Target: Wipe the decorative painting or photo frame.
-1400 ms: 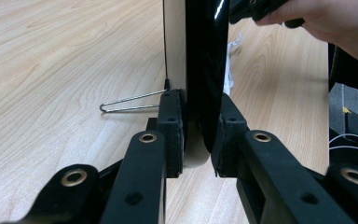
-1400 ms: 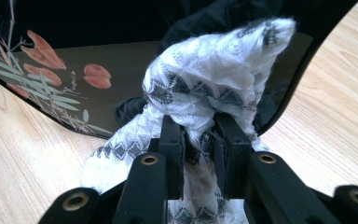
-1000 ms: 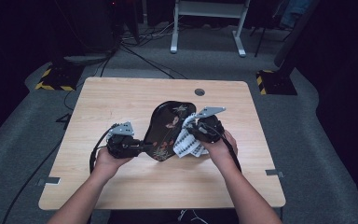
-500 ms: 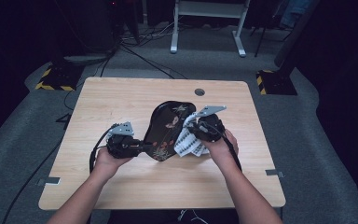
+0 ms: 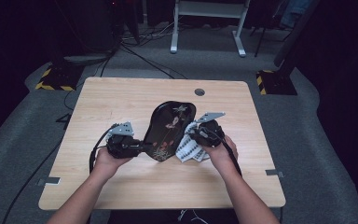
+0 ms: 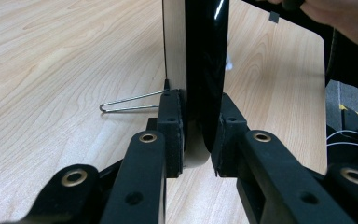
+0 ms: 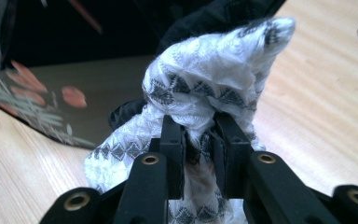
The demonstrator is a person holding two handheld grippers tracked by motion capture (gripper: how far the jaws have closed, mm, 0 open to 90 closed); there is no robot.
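The desk (image 5: 121, 98) is a pale wooden top with a round grommet hole (image 5: 199, 92) near its far edge; its near edge is partly covered by the person's forearms, and the room beyond it is too dark to read.

On the desk, about midway between its left and right edges, sits a black lacquered tray (image 5: 168, 128) painted with flowers. It is tipped up on its side, its near end towards the near edge; in the left gripper view it is a tall dark slab (image 6: 207, 70) cut off at the top, so its far end is out of sight there. A thin wire loop (image 6: 130, 101) lies on the wood just beside it (what it belongs to is hard to tell).

A white cloth with a grey diamond pattern (image 5: 190, 148) is bunched against the tray's right side, towards the near right part of the desk. In the right gripper view it is a crumpled mass (image 7: 205, 93) hiding most of what lies behind it, with the tray's painted face blurred at the left.

The left hand-held gripper (image 5: 140, 147) lies level, pointing right; its jaws are clamped on the tray's near rim, pads pressed to both faces. The right hand-held gripper (image 5: 191, 137), gripped from the right by a bent wrist, points left and slightly down, its jaws pinched tight on a fold of the cloth.
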